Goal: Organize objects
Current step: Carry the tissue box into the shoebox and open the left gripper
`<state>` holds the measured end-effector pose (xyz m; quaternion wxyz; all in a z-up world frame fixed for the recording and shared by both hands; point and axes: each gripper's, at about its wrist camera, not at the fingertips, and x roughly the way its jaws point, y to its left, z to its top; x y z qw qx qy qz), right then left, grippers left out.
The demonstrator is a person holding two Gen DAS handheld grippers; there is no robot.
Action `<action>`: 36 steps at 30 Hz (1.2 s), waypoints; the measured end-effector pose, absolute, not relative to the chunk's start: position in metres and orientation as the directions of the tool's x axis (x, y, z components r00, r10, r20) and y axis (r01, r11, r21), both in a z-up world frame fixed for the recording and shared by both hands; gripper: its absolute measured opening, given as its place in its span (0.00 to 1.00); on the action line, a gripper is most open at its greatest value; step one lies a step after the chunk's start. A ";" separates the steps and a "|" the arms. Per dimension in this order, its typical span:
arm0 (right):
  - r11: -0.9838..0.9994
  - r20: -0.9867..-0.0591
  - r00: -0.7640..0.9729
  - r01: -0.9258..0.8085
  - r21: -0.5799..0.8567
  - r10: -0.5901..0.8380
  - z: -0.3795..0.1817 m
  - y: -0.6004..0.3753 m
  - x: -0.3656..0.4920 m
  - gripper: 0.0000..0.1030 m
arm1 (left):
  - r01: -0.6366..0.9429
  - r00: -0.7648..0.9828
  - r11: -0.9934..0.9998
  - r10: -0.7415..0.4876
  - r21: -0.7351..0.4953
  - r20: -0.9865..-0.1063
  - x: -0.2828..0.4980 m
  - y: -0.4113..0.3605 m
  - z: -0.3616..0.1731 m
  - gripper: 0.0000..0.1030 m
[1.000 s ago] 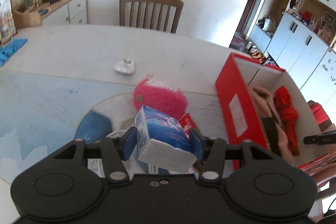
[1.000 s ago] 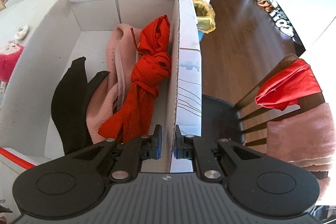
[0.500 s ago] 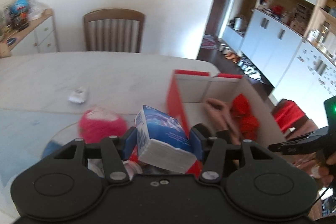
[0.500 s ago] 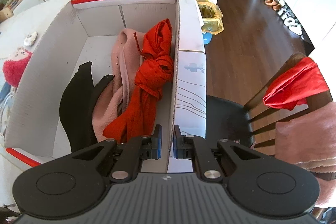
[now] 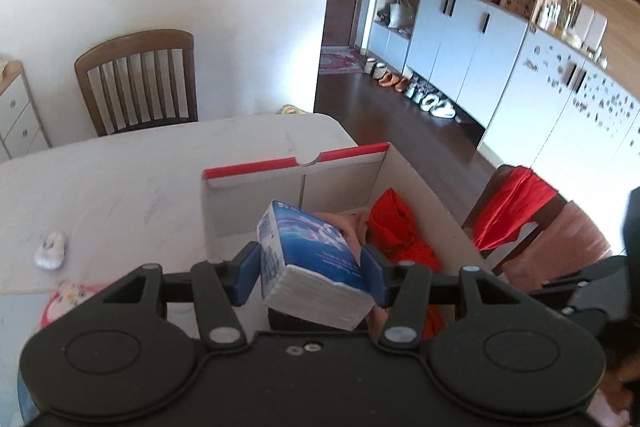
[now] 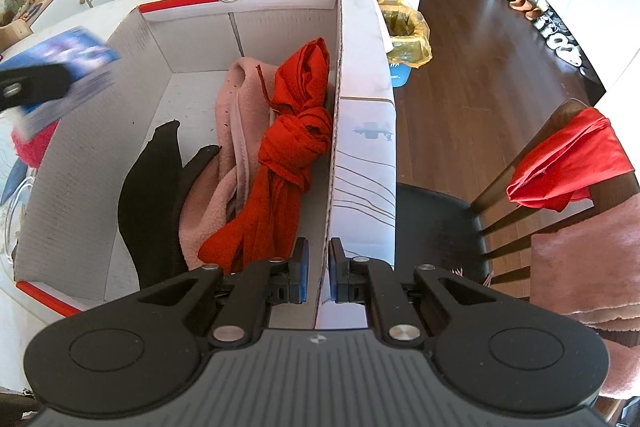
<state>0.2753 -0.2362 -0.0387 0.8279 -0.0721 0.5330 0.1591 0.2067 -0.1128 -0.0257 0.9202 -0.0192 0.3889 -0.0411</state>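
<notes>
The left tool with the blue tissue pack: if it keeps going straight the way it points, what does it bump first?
Probably the pink cloth in the box, though depth is unclear.

Corrugated cardboard box [image 6: 332, 131], glossy plastic-wrapped tissue pack [image 5: 316, 251]

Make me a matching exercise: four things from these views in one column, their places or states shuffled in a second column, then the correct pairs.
Things:
1. tissue pack
2. red scarf
3. red cloth
4. box wall

Places or states:
A. draped over a chair back
B. pinched by the right gripper
C. lying knotted inside the box
D. clamped in the left gripper

Pairs: 1-D, 2-C, 3-A, 4-B
</notes>
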 end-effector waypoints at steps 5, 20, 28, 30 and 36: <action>0.941 -0.908 0.370 -0.331 0.069 0.197 -0.039 -0.238 0.279 0.10 | 0.066 0.671 0.998 -0.063 -0.024 -0.739 0.234 -0.125 -0.042 0.51; 0.940 -0.908 0.363 -0.330 0.084 0.209 -0.038 -0.239 0.286 0.10 | 0.045 0.565 0.997 0.022 0.058 -0.825 0.274 -0.129 -0.095 0.51; 0.940 -0.910 0.357 -0.329 0.090 0.212 -0.039 -0.239 0.287 0.10 | 0.057 0.505 0.997 0.019 0.055 -0.863 0.277 -0.129 -0.108 0.51; 0.940 -0.910 0.357 -0.329 0.089 0.211 -0.039 -0.239 0.287 0.10 | 0.058 0.488 0.997 0.019 0.054 -0.873 0.277 -0.129 -0.110 0.51; 0.940 -0.911 0.359 -0.331 0.081 0.205 -0.039 -0.238 0.287 0.10 | 0.061 0.467 0.997 0.021 0.056 -0.884 0.277 -0.128 -0.111 0.54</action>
